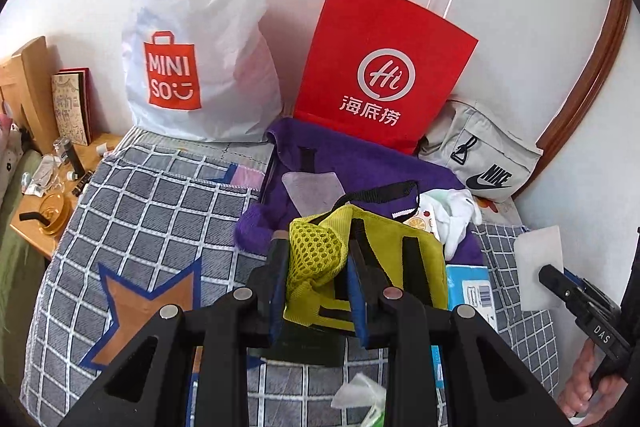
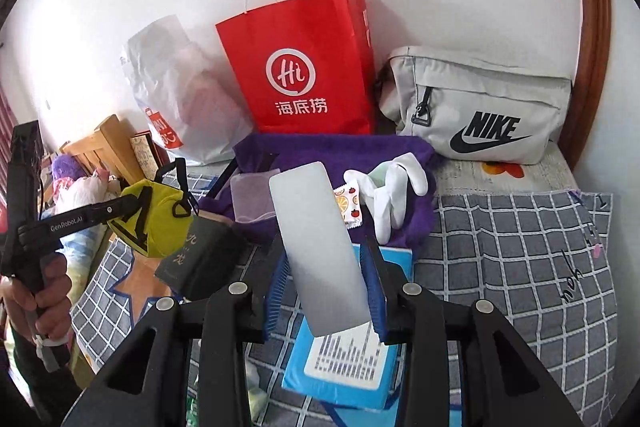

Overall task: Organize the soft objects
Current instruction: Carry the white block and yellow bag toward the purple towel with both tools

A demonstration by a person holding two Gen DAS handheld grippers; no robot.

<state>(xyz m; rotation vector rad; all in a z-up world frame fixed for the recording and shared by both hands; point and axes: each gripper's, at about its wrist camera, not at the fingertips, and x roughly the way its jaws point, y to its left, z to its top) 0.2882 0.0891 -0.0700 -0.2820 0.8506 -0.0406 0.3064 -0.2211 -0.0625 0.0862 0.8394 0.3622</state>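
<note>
My left gripper [image 1: 318, 279] is shut on a yellow-green pouch [image 1: 360, 267] with mesh and black straps, held above the checked bedspread; it also shows in the right wrist view [image 2: 156, 219]. My right gripper [image 2: 326, 287] is shut on a flat white translucent pad [image 2: 316, 243], seen at the right edge of the left wrist view [image 1: 538, 267]. A purple towel [image 1: 360, 167] lies ahead with white gloves [image 2: 390, 187], a fruit-print sachet [image 2: 348, 205] and a clear pouch [image 2: 256, 195] on it.
A red paper bag [image 1: 380, 75], a white Miniso bag [image 1: 200, 39] and a grey Nike bag [image 2: 480, 111] stand against the wall. A blue box [image 2: 344, 359] and a dark book [image 2: 200, 259] lie on the bedspread [image 1: 140, 207]. A cluttered wooden bedside table [image 1: 52, 203] is at left.
</note>
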